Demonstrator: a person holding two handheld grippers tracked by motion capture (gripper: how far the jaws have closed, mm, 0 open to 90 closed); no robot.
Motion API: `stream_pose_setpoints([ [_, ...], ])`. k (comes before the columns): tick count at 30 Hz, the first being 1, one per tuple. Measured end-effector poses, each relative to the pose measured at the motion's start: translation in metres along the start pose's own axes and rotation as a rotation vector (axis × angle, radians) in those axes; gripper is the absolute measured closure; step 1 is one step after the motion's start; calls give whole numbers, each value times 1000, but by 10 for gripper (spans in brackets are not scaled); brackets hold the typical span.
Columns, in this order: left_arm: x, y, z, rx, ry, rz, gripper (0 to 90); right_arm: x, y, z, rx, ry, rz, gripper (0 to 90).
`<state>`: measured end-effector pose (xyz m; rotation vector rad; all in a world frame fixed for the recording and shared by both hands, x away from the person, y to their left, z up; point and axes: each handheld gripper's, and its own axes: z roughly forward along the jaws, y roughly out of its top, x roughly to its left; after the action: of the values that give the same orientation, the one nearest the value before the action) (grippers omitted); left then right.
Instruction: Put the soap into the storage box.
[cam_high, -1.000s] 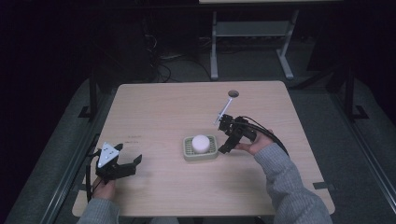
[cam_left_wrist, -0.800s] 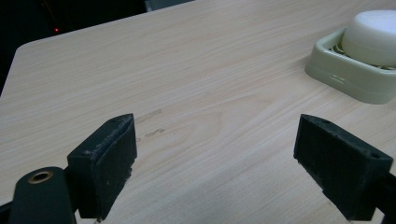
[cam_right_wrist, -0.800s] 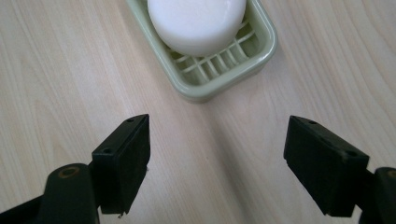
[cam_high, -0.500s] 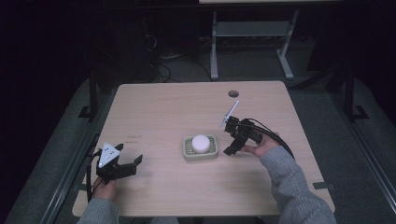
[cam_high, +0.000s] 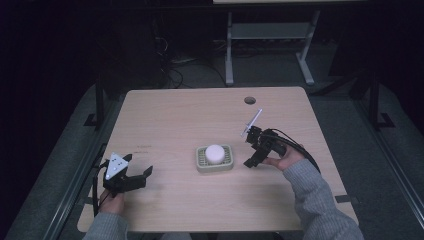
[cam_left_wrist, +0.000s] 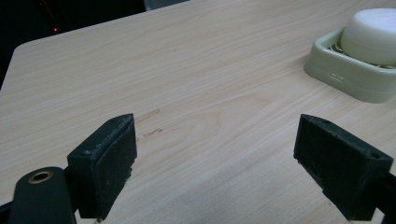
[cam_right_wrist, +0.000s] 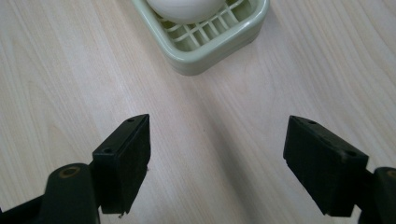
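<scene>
A round white bar of soap (cam_high: 215, 153) sits in a pale green slatted plastic dish (cam_high: 202, 164) — right gripper (cam_high: 254, 150) just beside it, jaws wide.

A light wooden table (cam_high: 200, 115) carries the scene, with a small dark round hole (cam_high: 250, 100) near its far edge, right of the middle. Beyond that far edge, a pale metal stand (cam_high: 270, 45) rises from the dark floor, with tangled cables (cam_high: 175, 70) lying left of it.

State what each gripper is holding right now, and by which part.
Nothing is held. The left gripper and right gripper are both open over bare table; the soap sits untouched in its dish.
</scene>
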<state>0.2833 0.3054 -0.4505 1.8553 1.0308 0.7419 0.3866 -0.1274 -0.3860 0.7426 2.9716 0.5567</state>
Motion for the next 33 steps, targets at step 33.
stream_pose_setpoints([
  [33,-1,0,0,7,-2,5,128,-3,-43,-1,-23,-7,74,226],
])
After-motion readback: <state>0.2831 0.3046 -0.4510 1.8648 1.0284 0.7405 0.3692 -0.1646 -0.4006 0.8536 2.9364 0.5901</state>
